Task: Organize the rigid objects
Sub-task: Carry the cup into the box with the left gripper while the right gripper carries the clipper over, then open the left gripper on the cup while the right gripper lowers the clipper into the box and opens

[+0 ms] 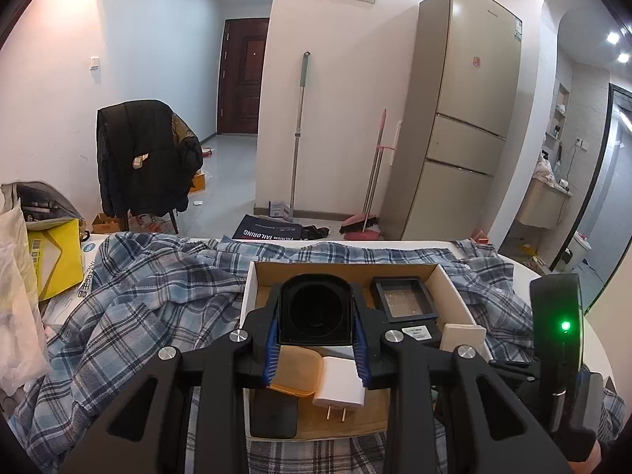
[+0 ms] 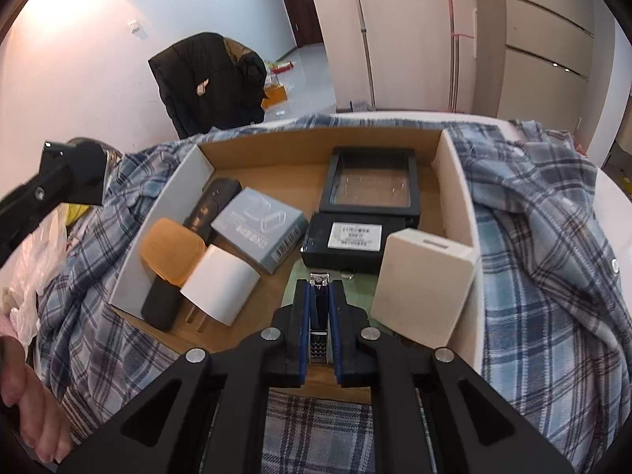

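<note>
A shallow cardboard box [image 2: 450,166] lies on a plaid cloth and holds several items. My left gripper [image 1: 315,316] is shut on a black hollow box-like object [image 1: 315,310] above the box's left half. My right gripper [image 2: 319,296] is shut on a metal nail clipper [image 2: 319,318], low over the box's front middle. In the box lie an orange case [image 2: 170,249], a white charger plug [image 2: 219,290], a grey-blue carton [image 2: 260,227], a black framed case [image 2: 371,181], a black labelled box [image 2: 347,243] and a white square adapter [image 2: 422,288].
The plaid shirt cloth [image 2: 545,237] covers the white table around the box. A yellow bag [image 1: 59,256] and plastic bags lie at the left. A chair with a black jacket [image 1: 146,158], a fridge [image 1: 462,118] and brooms stand beyond the table.
</note>
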`<action>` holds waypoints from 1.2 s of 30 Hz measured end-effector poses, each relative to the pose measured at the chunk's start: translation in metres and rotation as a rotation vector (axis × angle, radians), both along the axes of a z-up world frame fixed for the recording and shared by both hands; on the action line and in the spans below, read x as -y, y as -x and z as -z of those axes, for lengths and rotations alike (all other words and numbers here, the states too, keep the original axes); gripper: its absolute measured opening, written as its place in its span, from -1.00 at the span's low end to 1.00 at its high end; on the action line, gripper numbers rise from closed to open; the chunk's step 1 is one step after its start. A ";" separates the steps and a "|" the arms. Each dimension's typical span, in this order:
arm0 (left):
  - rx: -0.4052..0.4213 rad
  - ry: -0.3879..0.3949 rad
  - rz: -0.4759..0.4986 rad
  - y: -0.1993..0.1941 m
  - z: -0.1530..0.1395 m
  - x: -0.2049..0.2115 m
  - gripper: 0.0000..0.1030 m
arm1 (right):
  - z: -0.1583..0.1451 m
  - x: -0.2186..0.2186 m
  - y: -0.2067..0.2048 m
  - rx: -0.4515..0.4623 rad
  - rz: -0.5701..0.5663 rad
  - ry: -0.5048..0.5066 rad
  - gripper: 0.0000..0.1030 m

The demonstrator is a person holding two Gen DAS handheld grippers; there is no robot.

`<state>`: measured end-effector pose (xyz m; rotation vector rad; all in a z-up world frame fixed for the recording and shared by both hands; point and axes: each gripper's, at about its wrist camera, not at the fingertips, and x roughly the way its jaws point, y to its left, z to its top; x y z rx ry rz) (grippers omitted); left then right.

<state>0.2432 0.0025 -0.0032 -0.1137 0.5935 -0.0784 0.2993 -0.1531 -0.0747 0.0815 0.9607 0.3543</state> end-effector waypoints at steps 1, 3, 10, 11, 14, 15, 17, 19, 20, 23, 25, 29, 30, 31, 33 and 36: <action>0.000 -0.002 0.000 0.000 0.000 0.000 -0.38 | 0.001 0.000 -0.001 -0.004 -0.001 0.000 -0.83; -0.002 0.000 0.004 0.000 0.000 0.000 -0.38 | 0.002 0.001 -0.002 -0.005 0.014 0.003 -0.83; 0.002 -0.008 0.012 0.001 0.000 0.003 -0.38 | -0.022 0.014 0.007 0.051 0.041 -0.030 -0.82; 0.007 -0.006 0.015 0.002 -0.001 0.003 -0.38 | -0.031 0.019 0.009 0.074 0.052 -0.033 -0.82; 0.001 -0.001 0.034 0.003 -0.003 0.008 -0.38 | -0.057 0.033 0.016 0.148 0.091 -0.026 -0.82; -0.015 -0.012 0.057 0.002 -0.003 0.013 -0.38 | -0.064 0.036 0.019 0.174 0.108 -0.005 -0.82; -0.051 -0.031 0.094 -0.002 0.000 0.023 -0.38 | -0.074 0.043 0.022 0.210 0.127 0.036 -0.82; -0.080 -0.032 0.126 -0.006 0.003 0.034 -0.38 | -0.077 0.051 0.024 0.224 0.119 0.078 -0.82; -0.100 -0.031 0.139 -0.009 0.005 0.039 -0.38 | -0.077 0.056 0.025 0.232 0.124 0.095 -0.82; -0.199 -0.012 0.169 -0.019 0.015 0.056 -0.38 | -0.075 0.071 0.024 0.242 0.170 0.089 -0.82; -0.267 -0.016 0.153 -0.027 0.025 0.064 -0.38 | -0.071 0.077 0.019 0.213 0.171 0.060 -0.82; -0.310 -0.044 0.156 -0.035 0.038 0.077 -0.38 | -0.067 0.079 0.019 0.208 0.163 0.076 -0.82; -0.322 -0.041 0.161 -0.037 0.042 0.080 -0.38 | -0.067 0.079 0.019 0.203 0.161 0.075 -0.82; -0.333 -0.040 0.166 -0.039 0.044 0.083 -0.38 | -0.066 0.081 0.019 0.197 0.161 0.068 -0.82; -0.359 -0.047 0.169 -0.042 0.049 0.088 -0.38 | -0.066 0.084 0.019 0.188 0.169 0.054 -0.82; -0.406 -0.090 0.138 -0.048 0.061 0.094 -0.38 | -0.064 0.086 0.018 0.182 0.179 0.063 -0.82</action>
